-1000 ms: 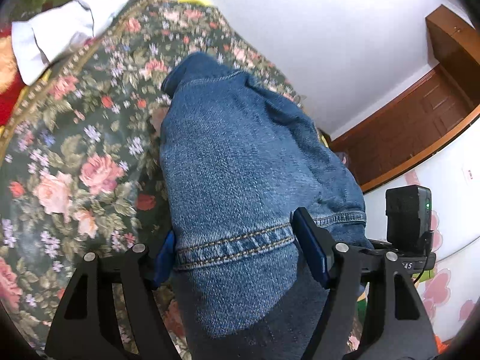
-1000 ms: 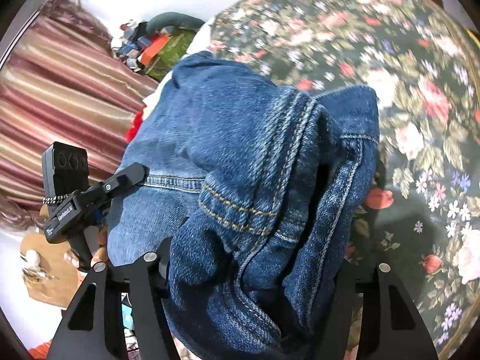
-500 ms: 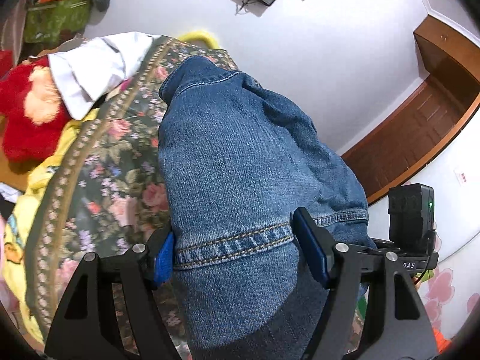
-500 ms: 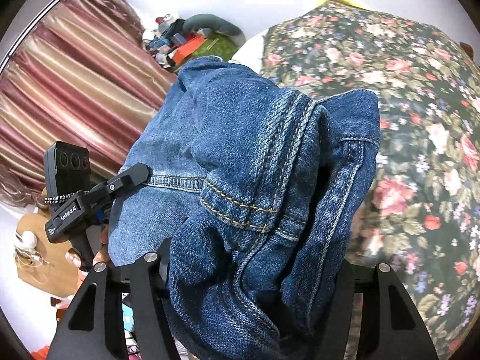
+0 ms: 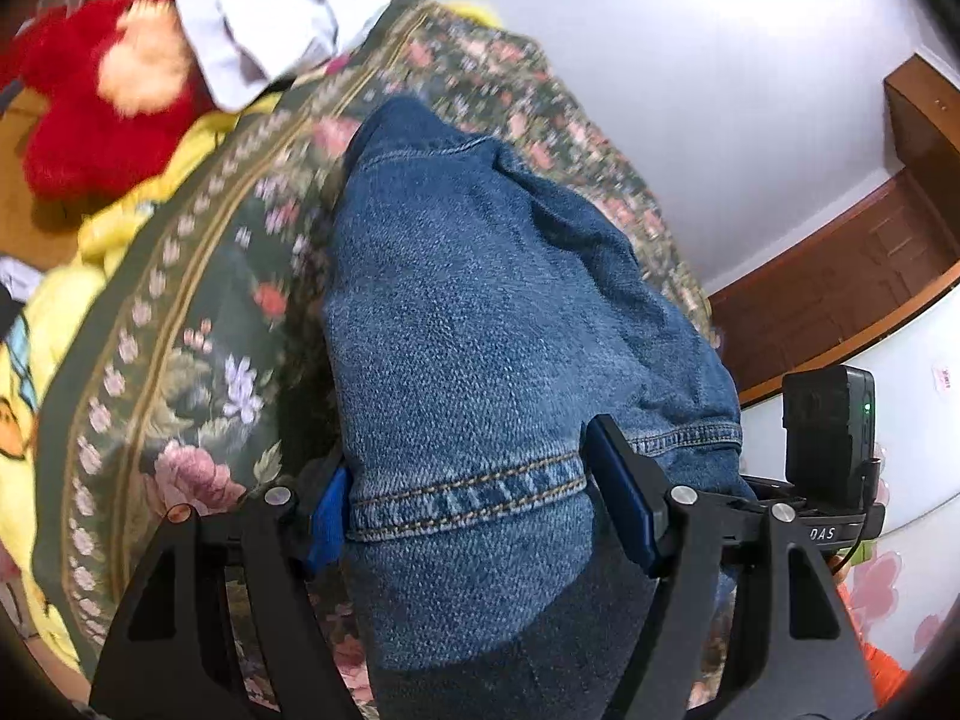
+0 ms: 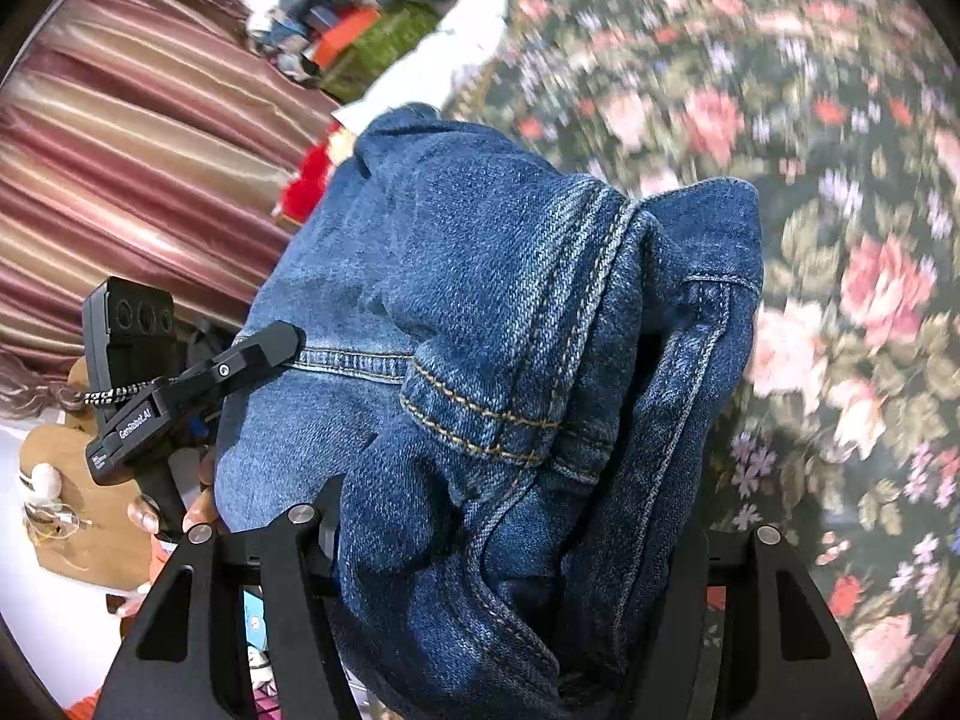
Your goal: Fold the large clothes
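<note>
A blue denim jacket (image 5: 480, 330) is held up over a bed with a dark floral cover (image 5: 198, 324). My left gripper (image 5: 474, 504) is shut on its stitched hem, the blue pads pressing each side. My right gripper (image 6: 510, 540) is shut on a thick bunch of the same denim jacket (image 6: 510, 330), which hides its fingertips. The left gripper also shows in the right wrist view (image 6: 264, 348), clamped on the hem at the left. The far end of the jacket hangs toward the bed.
A red plush toy (image 5: 102, 102) and a white cloth (image 5: 276, 30) lie at the bed's far left, with a yellow sheet (image 5: 54, 312) beneath. A striped curtain (image 6: 132, 168) and clutter stand left in the right wrist view. A wooden door (image 5: 840, 282) is at right.
Both grippers have moved with the jacket still held; the views have swung so more of the bed's edge, the red toy and the white cloth show. The grips have not changed.
</note>
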